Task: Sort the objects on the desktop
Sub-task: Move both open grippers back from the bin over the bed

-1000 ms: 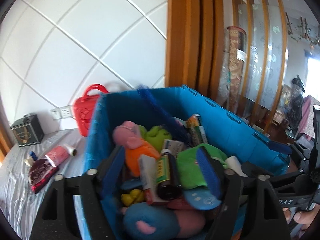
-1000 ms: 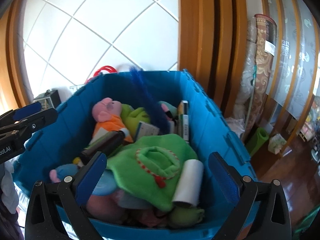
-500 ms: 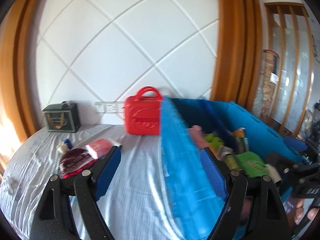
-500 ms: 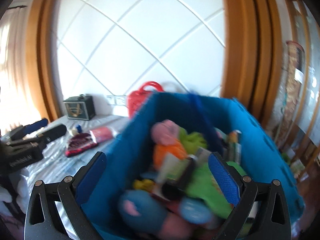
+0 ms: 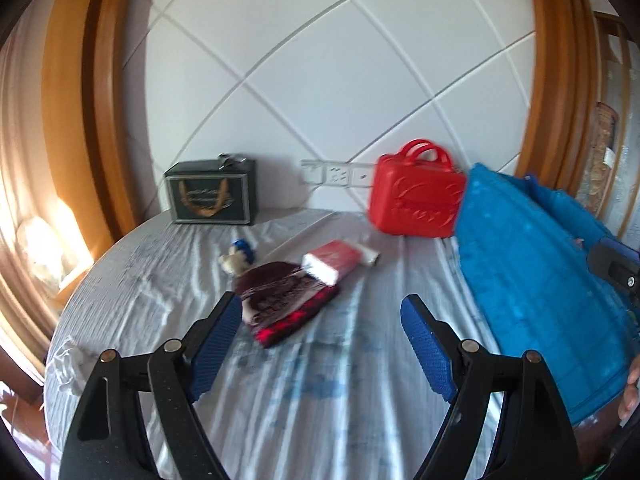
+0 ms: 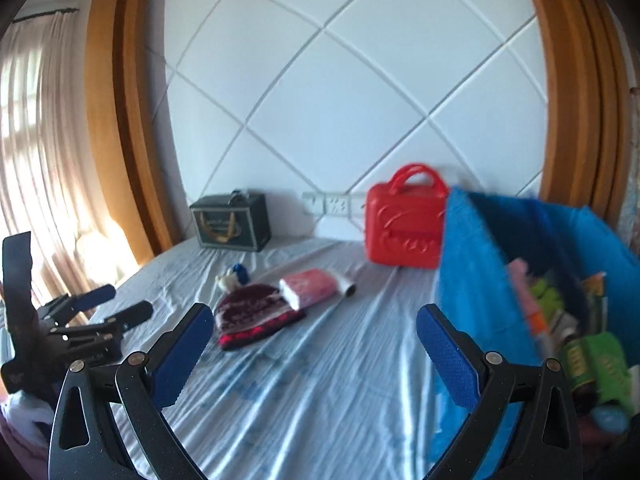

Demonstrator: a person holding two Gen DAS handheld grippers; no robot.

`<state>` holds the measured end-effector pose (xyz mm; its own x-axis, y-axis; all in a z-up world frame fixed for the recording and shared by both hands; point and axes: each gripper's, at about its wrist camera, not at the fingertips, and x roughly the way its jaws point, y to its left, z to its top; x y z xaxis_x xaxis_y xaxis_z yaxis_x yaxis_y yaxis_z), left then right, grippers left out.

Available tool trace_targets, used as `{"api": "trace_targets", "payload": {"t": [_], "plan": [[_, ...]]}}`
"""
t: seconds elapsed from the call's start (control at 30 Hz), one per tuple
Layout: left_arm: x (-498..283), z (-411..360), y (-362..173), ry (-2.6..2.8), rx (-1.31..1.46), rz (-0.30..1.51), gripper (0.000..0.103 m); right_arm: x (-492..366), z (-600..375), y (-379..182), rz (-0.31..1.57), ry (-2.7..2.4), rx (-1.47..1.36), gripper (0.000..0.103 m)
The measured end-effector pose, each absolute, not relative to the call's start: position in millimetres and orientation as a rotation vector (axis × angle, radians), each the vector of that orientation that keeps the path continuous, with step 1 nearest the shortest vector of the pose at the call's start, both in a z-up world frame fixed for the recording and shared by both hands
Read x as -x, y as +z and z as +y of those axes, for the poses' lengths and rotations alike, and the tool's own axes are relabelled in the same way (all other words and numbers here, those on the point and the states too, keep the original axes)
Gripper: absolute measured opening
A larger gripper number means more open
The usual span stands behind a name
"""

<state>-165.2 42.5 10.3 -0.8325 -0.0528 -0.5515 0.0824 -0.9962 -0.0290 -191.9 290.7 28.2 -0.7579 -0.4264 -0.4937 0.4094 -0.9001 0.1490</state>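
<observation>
Desk [image 5: 320,380]: round, wrinkled pale cloth, fills lower centre of both views.
Blue bin [image 6: 472,280]: right edge, packed w/ toys + bottles; contents blurred, cut off.
Red case [image 5: 416,204]: upper right of centre, by bin corner.
Dark box [image 5: 210,198]: upper left, at wall.
Knit hat [image 5: 284,300]: mid-frame, pink pack [image 5: 334,260] leaning on it, small plush [image 5: 238,258] just behind.
Left tongs [image 5: 320,344]: spread wide, empty, near hat.
Right tongs [image 6: 314,350]: spread, empty.
Risk: grabbing hat likely drags pack along; cloth may bunch.
Unclear: roll behind pack, motion blur.
</observation>
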Motion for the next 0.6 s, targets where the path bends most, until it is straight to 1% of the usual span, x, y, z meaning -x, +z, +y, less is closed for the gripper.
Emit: {"api": "trace_targets", "payload": {"t": [0.17, 0.3, 0.6], "plan": [[178.9, -21.2, -14.8, -2.867, -0.98, 0.108, 0.082, 223.9, 245.4, -1.9, -0.011, -2.571, -0.9, 0.103], [198.1, -59.6, -41.8, -2.81, -1.072, 0.17, 0.082, 253.2, 224.5, -25.9, 0.0, -2.553, -1.02, 0.103], [254.8, -96.0, -89.7, -2.729, -1.202, 0.227, 0.082, 322.3, 199.0, -77.6, 0.026, -2.495, -1.213, 0.103]]}}
